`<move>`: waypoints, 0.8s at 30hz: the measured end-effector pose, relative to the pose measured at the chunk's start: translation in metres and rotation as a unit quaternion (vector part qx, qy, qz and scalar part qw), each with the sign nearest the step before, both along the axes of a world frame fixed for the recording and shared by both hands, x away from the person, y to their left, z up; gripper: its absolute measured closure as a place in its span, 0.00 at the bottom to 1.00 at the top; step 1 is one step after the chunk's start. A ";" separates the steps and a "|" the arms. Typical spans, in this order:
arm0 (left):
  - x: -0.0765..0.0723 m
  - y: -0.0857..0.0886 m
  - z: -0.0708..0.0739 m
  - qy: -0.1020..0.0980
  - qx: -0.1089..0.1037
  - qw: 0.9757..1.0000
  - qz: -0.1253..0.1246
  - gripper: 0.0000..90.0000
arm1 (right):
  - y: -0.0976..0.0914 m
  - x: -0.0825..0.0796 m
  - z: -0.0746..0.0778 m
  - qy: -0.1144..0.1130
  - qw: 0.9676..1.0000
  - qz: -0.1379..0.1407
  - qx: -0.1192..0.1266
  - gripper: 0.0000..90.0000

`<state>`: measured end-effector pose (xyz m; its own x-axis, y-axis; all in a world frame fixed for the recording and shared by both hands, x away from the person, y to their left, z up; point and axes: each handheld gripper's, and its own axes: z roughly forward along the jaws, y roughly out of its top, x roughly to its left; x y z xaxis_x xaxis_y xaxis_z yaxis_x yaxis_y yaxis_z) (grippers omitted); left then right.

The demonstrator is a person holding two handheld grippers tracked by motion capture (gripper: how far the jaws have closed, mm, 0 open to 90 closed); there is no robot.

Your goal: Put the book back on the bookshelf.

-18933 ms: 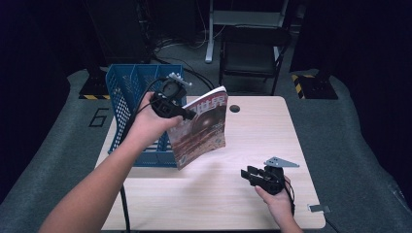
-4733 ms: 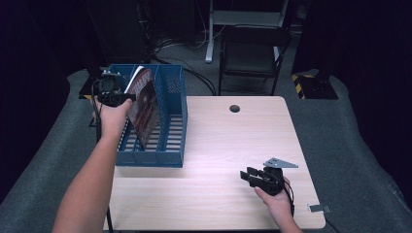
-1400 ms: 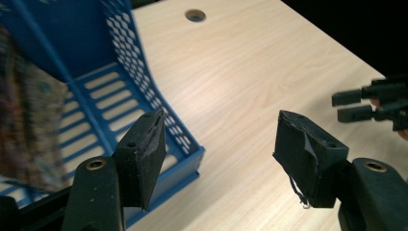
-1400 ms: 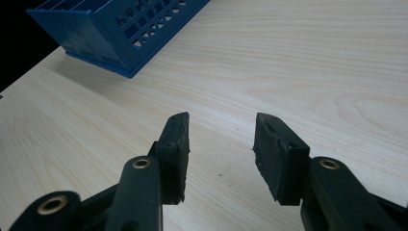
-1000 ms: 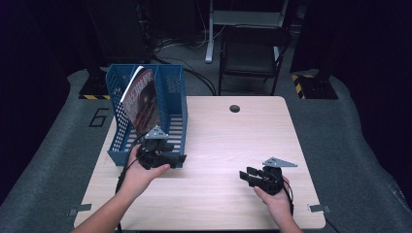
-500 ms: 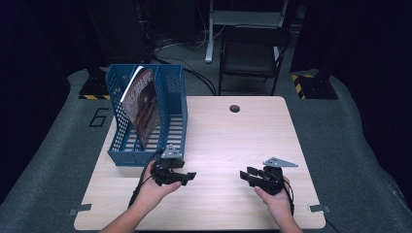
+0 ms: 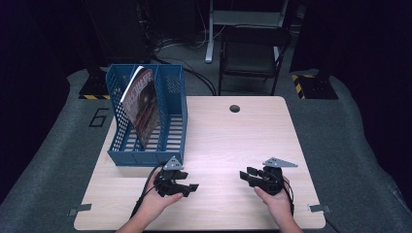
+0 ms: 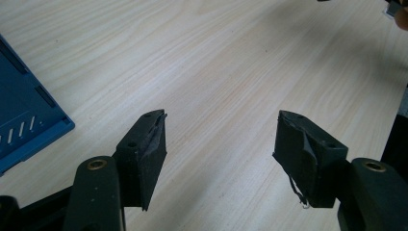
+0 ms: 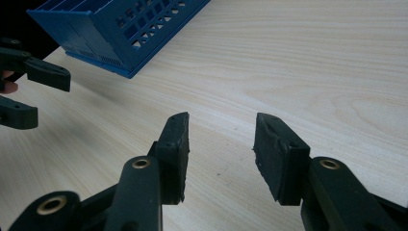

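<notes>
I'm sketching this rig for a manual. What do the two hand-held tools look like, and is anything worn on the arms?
Both tools are black. The left tool and the right tool each carry a grey three-cornered plate on top and trail a black cable toward the person. Each has two blocky black jaws on arms with brass-coloured pivot rings; the left tool's pads look frayed at the edges. The forearms are bare, with no sleeves in view.

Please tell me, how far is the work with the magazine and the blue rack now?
Done, it appears: the glossy red-covered magazine stands tilted in a slot of the blue perforated plastic file rack. In hand: nothing; the left gripper and right gripper are open and empty, low over the light wooden table. Nothing seems left.
</notes>
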<state>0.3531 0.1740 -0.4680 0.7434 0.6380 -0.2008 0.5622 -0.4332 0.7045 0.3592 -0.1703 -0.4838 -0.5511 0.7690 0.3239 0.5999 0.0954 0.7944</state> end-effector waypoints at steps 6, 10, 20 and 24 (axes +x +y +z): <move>-0.001 -0.005 -0.012 -0.007 0.014 1.000 -0.025 0.40 | 0.000 0.000 0.000 0.001 1.000 0.001 -0.001 0.62; -0.003 -0.009 -0.020 -0.011 0.019 0.999 -0.034 0.41 | 0.000 0.000 -0.001 -0.003 1.000 0.003 -0.005 0.62; -0.005 -0.011 -0.036 -0.006 0.040 0.998 -0.046 0.41 | -0.001 -0.001 -0.003 -0.002 1.000 0.004 -0.009 0.62; -0.005 -0.011 -0.037 -0.004 0.037 0.998 -0.042 0.41 | -0.001 0.000 -0.004 -0.001 1.000 0.003 -0.013 0.62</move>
